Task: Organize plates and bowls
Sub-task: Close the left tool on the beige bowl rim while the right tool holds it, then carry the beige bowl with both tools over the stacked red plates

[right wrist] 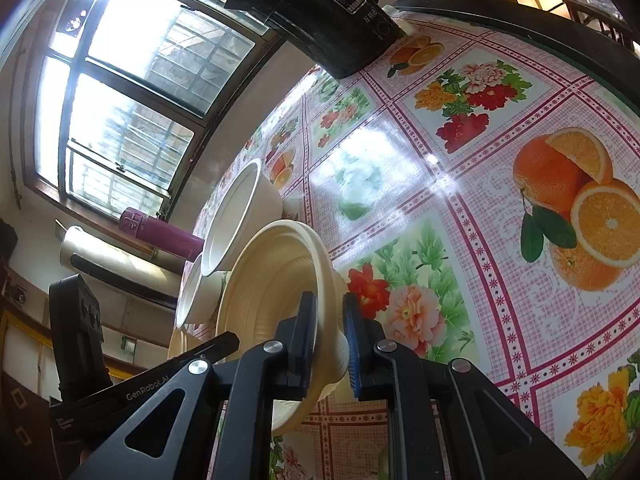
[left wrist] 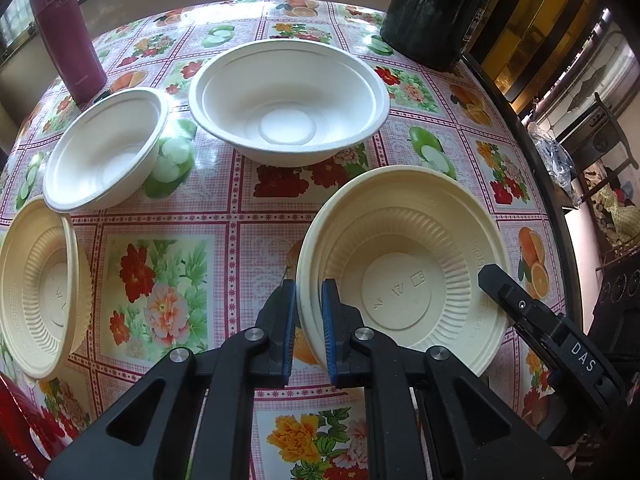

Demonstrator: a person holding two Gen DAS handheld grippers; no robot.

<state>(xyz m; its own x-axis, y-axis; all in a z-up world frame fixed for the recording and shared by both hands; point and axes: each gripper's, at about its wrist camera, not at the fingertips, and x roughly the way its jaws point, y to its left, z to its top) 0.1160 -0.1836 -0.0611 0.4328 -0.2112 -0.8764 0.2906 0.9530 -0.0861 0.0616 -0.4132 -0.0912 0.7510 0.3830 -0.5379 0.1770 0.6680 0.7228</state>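
Four bowls on the floral tablecloth: two white, two cream ribbed. Left gripper is pinching the near-left rim of the cream bowl on the right side of the table, one blue-padded finger outside the wall, one inside. Right gripper has its pads clamped across the rim of the same bowl on the opposite side; its black finger shows at the bowl's right edge in the left wrist view. From the right wrist view the bowl looks tipped relative to the table; can't tell whether its base is touching the cloth. Large white bowl sits at table centre, apart from the gripped bowl. Smaller white bowl is to its left, its rim overlapping the rim of the second cream bowl at the left edge. Maroon flask stands upright at the far left, black pot at the far right.
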